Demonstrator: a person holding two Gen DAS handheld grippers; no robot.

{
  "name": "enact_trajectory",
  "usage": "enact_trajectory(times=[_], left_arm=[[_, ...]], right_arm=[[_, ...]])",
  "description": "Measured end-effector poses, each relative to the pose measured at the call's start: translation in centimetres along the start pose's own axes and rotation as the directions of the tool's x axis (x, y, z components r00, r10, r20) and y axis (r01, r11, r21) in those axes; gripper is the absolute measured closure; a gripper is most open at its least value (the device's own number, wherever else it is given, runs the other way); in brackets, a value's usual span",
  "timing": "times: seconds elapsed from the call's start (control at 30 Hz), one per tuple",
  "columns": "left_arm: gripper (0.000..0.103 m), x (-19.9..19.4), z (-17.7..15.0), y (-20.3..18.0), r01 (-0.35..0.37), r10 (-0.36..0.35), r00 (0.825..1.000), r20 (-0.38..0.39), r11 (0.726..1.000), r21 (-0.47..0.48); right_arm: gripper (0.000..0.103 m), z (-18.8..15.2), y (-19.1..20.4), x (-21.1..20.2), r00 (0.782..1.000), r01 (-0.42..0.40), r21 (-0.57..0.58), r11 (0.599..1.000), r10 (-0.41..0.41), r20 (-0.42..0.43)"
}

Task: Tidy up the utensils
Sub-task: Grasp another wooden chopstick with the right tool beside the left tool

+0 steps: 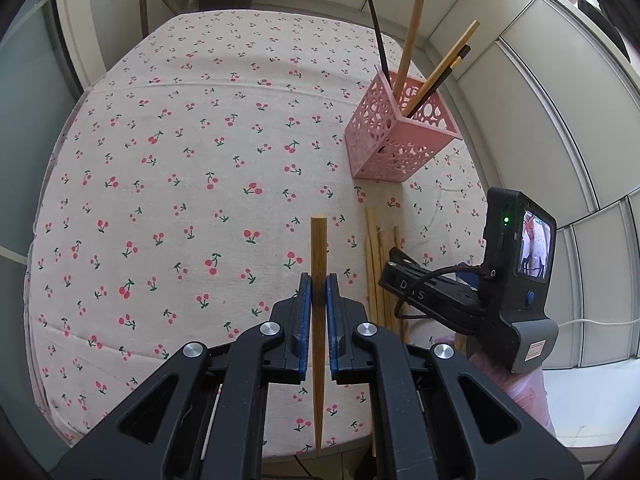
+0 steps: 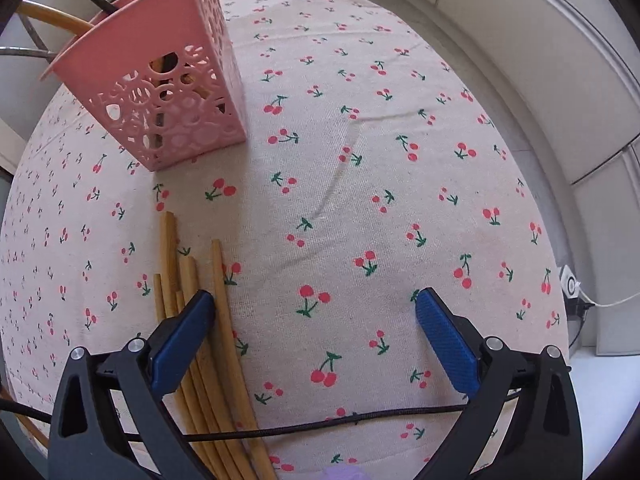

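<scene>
My left gripper [image 1: 319, 280] is shut on a single wooden chopstick [image 1: 319, 240], which stands up between the blue pads above the table. A pink perforated holder [image 1: 400, 136] sits at the far right of the cloth with several wooden and black chopsticks leaning in it. A pile of loose wooden chopsticks [image 1: 378, 264] lies on the cloth in front of it. In the right wrist view my right gripper [image 2: 314, 298] hangs open and wide just above the cloth. Its left finger [image 2: 184, 340] is over the loose chopsticks [image 2: 219, 272]; nothing lies between the pads. The holder [image 2: 160, 92] stands at upper left.
A cherry-print cloth [image 1: 180, 160] covers the table, whose near edge runs along the bottom of the left wrist view. White cabinet panels [image 1: 560, 120] close the right side. A black cable [image 2: 360, 416] crosses under the right gripper. A gloved hand [image 1: 520, 392] holds that gripper.
</scene>
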State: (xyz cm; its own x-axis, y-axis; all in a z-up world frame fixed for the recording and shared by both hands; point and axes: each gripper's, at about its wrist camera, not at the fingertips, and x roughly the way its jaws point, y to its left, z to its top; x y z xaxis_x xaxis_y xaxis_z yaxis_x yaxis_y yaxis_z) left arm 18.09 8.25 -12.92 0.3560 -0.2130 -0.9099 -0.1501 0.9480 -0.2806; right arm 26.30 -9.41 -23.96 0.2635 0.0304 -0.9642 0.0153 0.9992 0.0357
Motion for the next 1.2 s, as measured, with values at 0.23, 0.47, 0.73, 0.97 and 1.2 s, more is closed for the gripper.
enact_trajectory(times=[0.23, 0.47, 0.73, 0.97, 1.2], left_arm=[[0.095, 0.4, 0.1, 0.4, -0.014, 0.014, 1.0, -0.007, 1.0, -0.01], [0.095, 0.9, 0.1, 0.6, -0.026, 0.026, 0.999, -0.019, 1.0, -0.016], [0.095, 1.2, 0.2, 0.5, -0.039, 0.039, 0.999, -0.025, 0.999, -0.015], [0.095, 1.8, 0.1, 0.0, -0.051, 0.05, 0.998, -0.035, 0.999, -0.004], [0.095, 1.9, 0.0, 0.2, -0.064, 0.064, 0.997, -0.033, 0.998, 0.002]], right_arm=[[0.005, -0.5, 0.2, -0.1, 0.999, -0.007, -0.004, 1.0, 0.007, 0.054], [0.005, -1.4, 0.2, -0.2, 0.997, -0.016, -0.056, 0.998, 0.02, 0.069], [0.006, -1.3, -2.7, -0.5, 0.999, -0.019, -0.01, 1.0, 0.02, 0.039], [0.018, -1.7, -5.3, -0.8, 0.999, 0.011, 0.024, 1.0, -0.012, 0.032], [0.081, -1.6, -4.7, -2.1, 0.997, 0.009, 0.022, 1.0, -0.01, 0.072]])
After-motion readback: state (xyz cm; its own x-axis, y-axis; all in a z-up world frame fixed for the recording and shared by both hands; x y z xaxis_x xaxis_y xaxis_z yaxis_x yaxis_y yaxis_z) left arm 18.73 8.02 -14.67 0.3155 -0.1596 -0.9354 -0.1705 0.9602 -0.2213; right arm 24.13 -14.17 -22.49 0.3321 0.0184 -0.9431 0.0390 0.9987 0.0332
